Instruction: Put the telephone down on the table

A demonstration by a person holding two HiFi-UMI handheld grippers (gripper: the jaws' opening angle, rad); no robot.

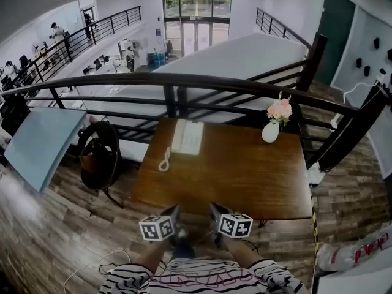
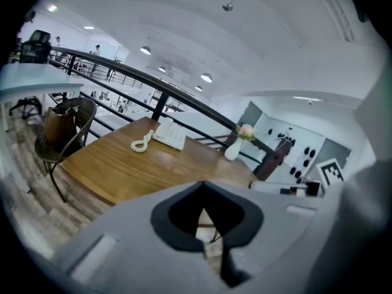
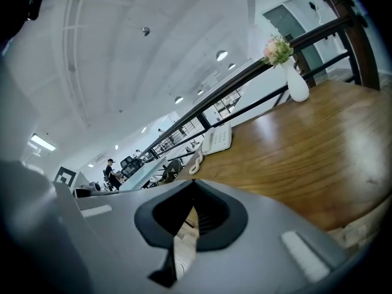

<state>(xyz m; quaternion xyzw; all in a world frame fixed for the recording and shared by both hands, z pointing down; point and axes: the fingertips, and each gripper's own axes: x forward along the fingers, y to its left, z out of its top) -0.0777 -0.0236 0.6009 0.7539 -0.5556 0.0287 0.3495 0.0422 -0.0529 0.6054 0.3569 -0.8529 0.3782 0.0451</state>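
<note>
Phone (image 1: 187,136) on table (image 1: 245,179) nr railing (image 1: 214,82)

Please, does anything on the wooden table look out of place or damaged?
Nothing looks spilled or damaged. Only the coiled white cord lies loose beside the white desk telephone on the brown wooden table. The white vase of pink flowers stands upright.

Mezzanine w/ wood-plank floor (image 1: 55,225); wooden table (image 1: 245,176) centre. Black railing (image 1: 184,81) at 12, tall windows (image 1: 196,5) beyond. Black chair (image 1: 101,158) at 9, pale blue desk (image 1: 40,143) at 10.
</note>
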